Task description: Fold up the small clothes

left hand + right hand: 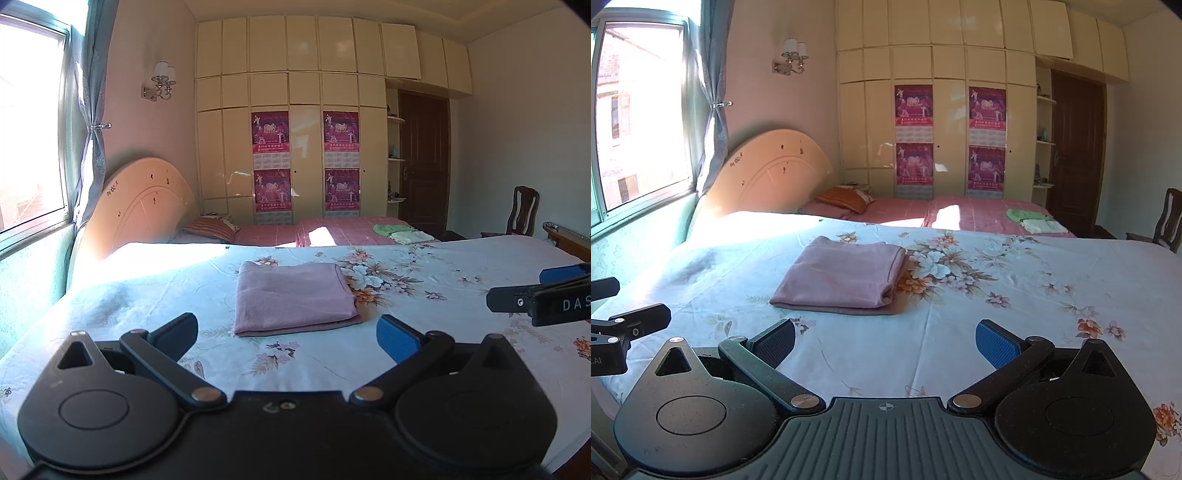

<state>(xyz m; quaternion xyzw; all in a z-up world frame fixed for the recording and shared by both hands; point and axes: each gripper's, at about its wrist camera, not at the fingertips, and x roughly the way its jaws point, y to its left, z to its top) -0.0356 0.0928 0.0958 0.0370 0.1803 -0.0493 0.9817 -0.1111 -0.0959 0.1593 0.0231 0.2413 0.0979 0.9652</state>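
A pink garment lies folded into a flat rectangle on the floral bedsheet; it also shows in the right wrist view. My left gripper is open and empty, held just short of the garment's near edge. My right gripper is open and empty, a little back from the garment and to its right. The right gripper's fingers show at the right edge of the left wrist view. The left gripper shows at the left edge of the right wrist view.
A second bed with a pink cover stands behind, with a striped pillow and small folded green and white clothes. A headboard, window, wardrobe, door and chair surround the beds.
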